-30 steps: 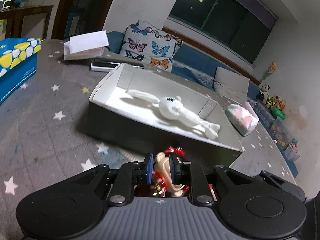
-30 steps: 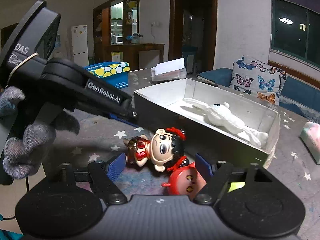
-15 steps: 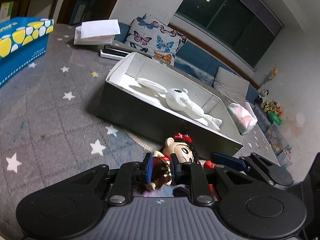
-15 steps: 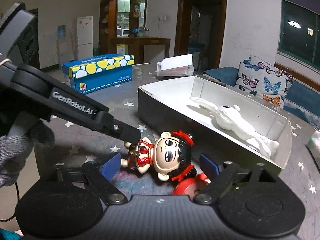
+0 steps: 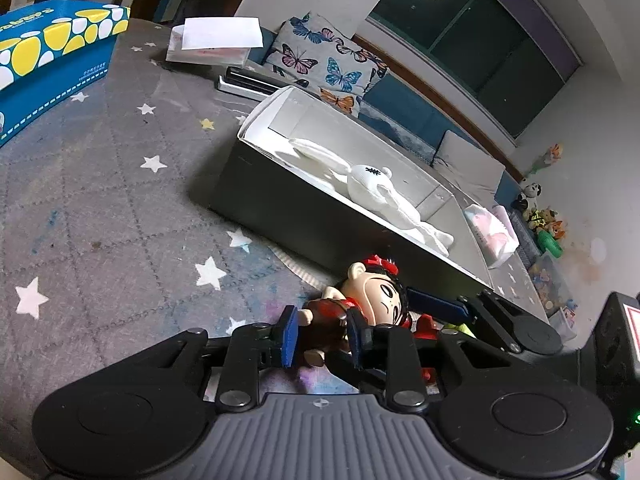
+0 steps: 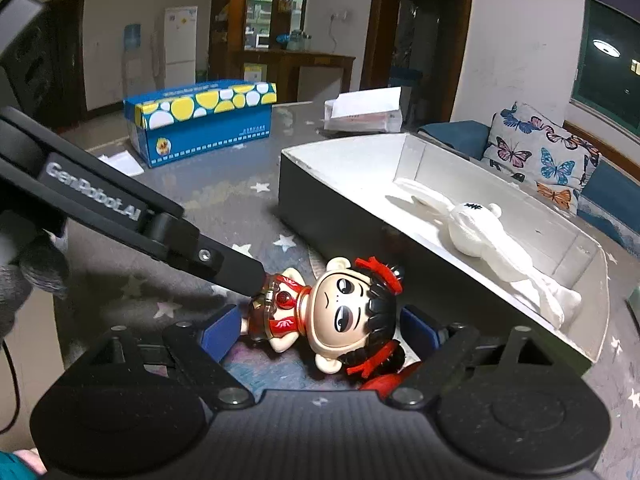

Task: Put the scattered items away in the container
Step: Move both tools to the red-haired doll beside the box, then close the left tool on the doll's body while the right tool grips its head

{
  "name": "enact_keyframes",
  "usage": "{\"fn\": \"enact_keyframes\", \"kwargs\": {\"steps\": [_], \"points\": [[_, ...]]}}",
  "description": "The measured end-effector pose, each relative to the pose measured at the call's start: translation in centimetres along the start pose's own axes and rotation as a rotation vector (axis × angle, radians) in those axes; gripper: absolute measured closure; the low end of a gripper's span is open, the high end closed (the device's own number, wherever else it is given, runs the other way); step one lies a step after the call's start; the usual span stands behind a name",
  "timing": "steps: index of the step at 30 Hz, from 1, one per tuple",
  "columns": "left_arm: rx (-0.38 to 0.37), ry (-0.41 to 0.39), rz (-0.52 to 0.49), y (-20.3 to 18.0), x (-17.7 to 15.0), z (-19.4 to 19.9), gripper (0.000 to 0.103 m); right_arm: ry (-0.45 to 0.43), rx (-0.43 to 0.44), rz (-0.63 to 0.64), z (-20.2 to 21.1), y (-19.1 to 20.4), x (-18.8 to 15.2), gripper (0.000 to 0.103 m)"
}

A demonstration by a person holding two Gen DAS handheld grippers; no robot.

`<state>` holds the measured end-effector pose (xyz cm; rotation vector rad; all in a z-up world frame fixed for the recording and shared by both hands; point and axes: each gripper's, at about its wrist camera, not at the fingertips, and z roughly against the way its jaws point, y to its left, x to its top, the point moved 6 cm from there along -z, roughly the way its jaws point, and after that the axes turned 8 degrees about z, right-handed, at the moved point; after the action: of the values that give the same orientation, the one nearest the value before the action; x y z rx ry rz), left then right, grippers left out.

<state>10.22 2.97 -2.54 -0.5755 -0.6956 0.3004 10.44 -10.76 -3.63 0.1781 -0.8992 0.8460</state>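
A big-headed doll in red clothes (image 6: 336,312) lies on the star-patterned cloth in front of the grey box (image 6: 320,216). My left gripper (image 5: 324,334) is shut on the doll's body (image 5: 326,320); its finger shows in the right wrist view (image 6: 236,268). My right gripper (image 6: 320,330) is open, its blue pads either side of the doll, not touching it. A red round toy (image 6: 384,380) lies under the doll's head. A white plush rabbit (image 6: 480,236) lies inside the box.
A blue and yellow carton (image 6: 200,120) stands at the far left of the table. A tissue pack with a white sheet (image 5: 216,42) lies behind. A pink and white pouch (image 5: 494,232) lies right of the box. A butterfly cushion (image 5: 324,68) sits on the sofa.
The left gripper's hold went from the doll's head to its body, with the jaws now wider. The doll has slid a little toward my right gripper, which stays open.
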Motion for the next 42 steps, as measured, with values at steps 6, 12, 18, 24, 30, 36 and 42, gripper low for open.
{"fn": "enact_keyframes", "kwargs": {"steps": [6,12,18,24,30,36,42], "points": [[-0.002,0.017,0.006,0.4,-0.3,-0.2,0.073,0.012,0.003,0.012,-0.5,0.3,0.0,0.012],[0.001,0.021,0.016,0.8,-0.2,-0.1,0.073,0.006,0.023,0.014,-0.3,0.9,0.2,0.012],[0.014,0.015,0.027,1.4,0.0,0.1,0.071,-0.004,0.027,0.015,-0.2,1.9,0.3,0.012],[0.033,-0.008,0.029,2.1,0.2,0.8,0.069,-0.022,0.052,-0.001,0.1,2.8,0.4,0.011],[0.055,-0.032,0.040,3.1,0.5,1.6,0.068,-0.034,0.095,0.003,0.3,4.1,0.2,0.011],[0.041,-0.038,0.074,4.0,0.9,2.0,0.067,-0.043,0.137,0.018,0.8,4.7,0.1,0.012],[0.025,-0.036,0.092,4.3,1.1,1.9,0.067,-0.045,0.109,0.008,0.8,4.2,0.1,0.012]]}}
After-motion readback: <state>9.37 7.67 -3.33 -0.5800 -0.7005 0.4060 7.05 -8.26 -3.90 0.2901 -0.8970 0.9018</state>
